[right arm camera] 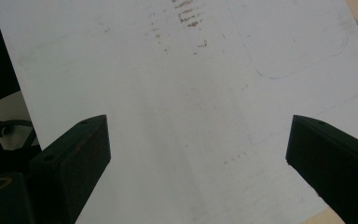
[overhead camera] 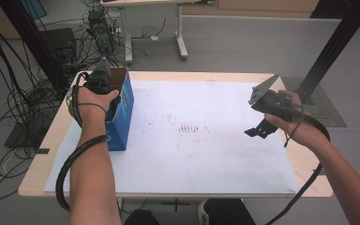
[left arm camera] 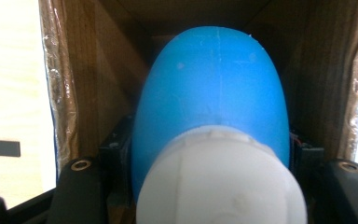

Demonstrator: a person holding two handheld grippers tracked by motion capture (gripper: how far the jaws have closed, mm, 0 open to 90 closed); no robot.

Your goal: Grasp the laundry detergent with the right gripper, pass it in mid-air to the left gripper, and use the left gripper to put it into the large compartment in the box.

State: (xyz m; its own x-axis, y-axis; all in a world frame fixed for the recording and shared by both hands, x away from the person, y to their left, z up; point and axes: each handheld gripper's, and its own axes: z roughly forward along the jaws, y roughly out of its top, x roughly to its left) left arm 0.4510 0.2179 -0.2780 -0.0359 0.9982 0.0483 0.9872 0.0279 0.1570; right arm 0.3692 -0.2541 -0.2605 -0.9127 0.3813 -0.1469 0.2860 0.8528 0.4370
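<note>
White-covered table point(overhead camera: 206, 154) on a grey, cable-strewn floor point(overhead camera: 243, 47).
Blue bottle point(left arm camera: 214, 98) is clamped in the left tool point(overhead camera: 104, 96) inside the box point(overhead camera: 124, 117); the right tool point(right arm camera: 196, 140) is held wide open, empty.

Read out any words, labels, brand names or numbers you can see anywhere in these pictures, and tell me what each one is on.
None can be read.
Blue box: no lettering shows on its side.
Blue bottle with white cap, held in the left gripper inside the box: plain, no label facing the camera.
White sheet on the table: brown smudges and faint pen lines, no words.
Right gripper: no markings.
</note>
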